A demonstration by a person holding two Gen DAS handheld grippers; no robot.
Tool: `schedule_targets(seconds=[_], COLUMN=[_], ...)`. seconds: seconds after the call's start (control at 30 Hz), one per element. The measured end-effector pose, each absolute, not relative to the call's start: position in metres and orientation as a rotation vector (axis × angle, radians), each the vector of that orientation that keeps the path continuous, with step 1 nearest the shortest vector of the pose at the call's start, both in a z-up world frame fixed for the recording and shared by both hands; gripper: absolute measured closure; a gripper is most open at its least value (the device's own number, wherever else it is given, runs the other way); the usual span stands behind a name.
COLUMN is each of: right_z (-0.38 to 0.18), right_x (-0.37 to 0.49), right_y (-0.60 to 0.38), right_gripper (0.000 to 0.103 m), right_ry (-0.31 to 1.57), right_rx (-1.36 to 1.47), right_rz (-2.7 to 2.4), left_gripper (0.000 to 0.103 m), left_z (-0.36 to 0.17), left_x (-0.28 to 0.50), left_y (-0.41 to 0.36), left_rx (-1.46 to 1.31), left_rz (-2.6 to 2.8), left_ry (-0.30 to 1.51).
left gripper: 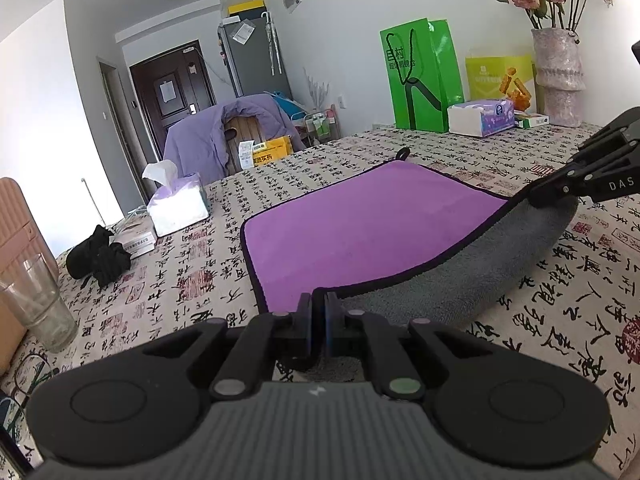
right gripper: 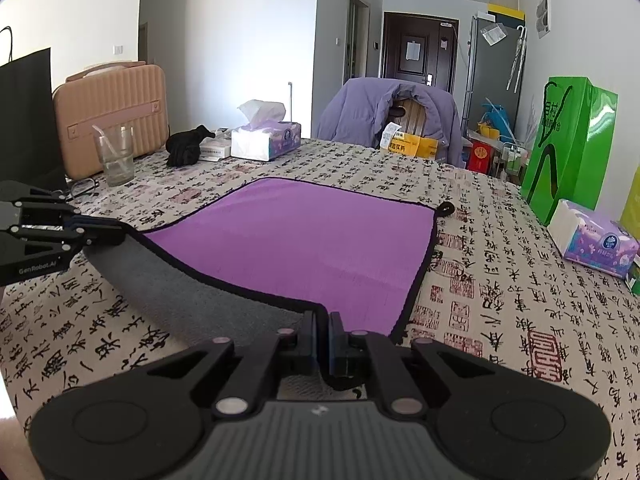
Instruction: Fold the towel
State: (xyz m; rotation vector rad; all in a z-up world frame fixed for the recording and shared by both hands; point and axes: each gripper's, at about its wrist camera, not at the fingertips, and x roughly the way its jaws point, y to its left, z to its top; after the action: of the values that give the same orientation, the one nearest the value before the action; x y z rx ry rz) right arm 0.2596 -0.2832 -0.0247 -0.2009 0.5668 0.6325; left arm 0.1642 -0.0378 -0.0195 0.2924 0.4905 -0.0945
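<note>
Here, towel: the towel (left gripper: 360,232) lies on the desk (left gripper: 192,280) toward its near edge, purple face up, far half flat, near edge lifted so the grey underside shows.
Left hand-held gripper: the left hand-held gripper (left gripper: 319,320) has its fingers pressed together on the towel's near left corner, with the black hem caught between them.
Right hand-held gripper: the right hand-held gripper (right gripper: 323,336) is likewise pinching the near right corner, fingers closed on the hem.
Handling: judging by the sag of the edge between the two corners, the towel is soft, light and limp; it will drape and not hold a line, so the corners need to travel together and level.
Grip: the bound hem at the corners looks the surest hold; plush pile further in would likely slip or bunch.
Risk: the far corners may drag on the patterned cloth if the lift is low.
Left view only: a vase (left gripper: 558,80) of dried roses at the far right corner, and the right gripper seen side-on at the towel.
Right view only: the towel's hanging loop (right gripper: 447,209) seen plainly at its far right corner, a pink case (right gripper: 112,120) along the left edge, and the left gripper seen side-on.
Both views: a glass (right gripper: 114,156) near the left edge, well apart from the towel.
</note>
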Motion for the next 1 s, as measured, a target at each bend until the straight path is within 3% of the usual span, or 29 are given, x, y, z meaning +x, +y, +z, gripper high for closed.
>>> schedule_targets(seconds=[1.0], right_z=[-0.009], right_x=[0.295], right_y=[-0.28], right_gripper=[0.098], right_ry=[0.561], right_rx=[-0.197], right_rz=[0.627], left_gripper=[0.096], left_z=[-0.004], left_x=[0.207], left_y=[-0.032], left_rx=[0.314], left_rz=[-0.073], left_ry=[0.479])
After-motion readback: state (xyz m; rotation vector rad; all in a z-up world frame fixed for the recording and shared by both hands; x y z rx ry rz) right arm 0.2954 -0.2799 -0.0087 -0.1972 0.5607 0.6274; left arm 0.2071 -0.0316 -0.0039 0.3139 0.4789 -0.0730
